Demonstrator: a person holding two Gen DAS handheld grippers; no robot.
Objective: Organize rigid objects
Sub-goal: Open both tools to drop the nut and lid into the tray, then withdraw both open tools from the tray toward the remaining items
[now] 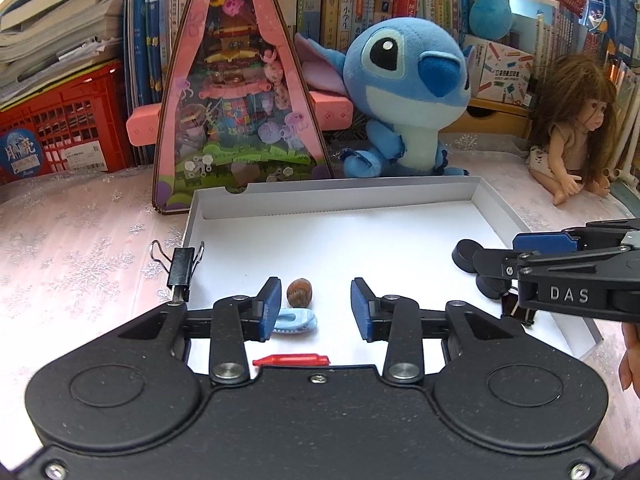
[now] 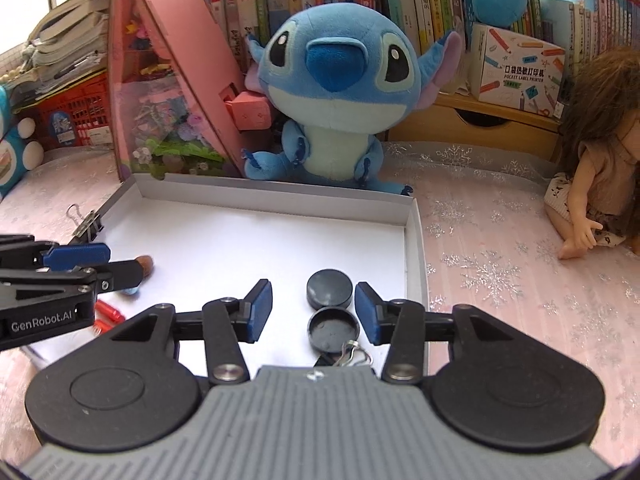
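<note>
A shallow white box lid (image 1: 340, 196) lies on the table and holds small objects. My left gripper (image 1: 316, 308) is open and empty over its near left part. A brown nut (image 1: 299, 292), a light blue clip (image 1: 294, 321) and a red pen cap (image 1: 292, 360) lie between and just below its fingers. My right gripper (image 2: 314, 312) is open and empty over the lid's near right part (image 2: 412, 216). Two black round caps (image 2: 330, 290) lie between its fingers, one right side up and one upturned (image 2: 333, 330). A binder clip (image 2: 340, 356) lies just below them.
A black binder clip (image 1: 182, 268) grips the lid's left wall. A blue plush toy (image 1: 404, 92), a pink triangular display case (image 1: 236, 92) and a doll (image 1: 572, 128) stand behind the lid. Bookshelves and a red crate (image 1: 64, 128) line the back. The tablecloth (image 2: 500, 272) is pink.
</note>
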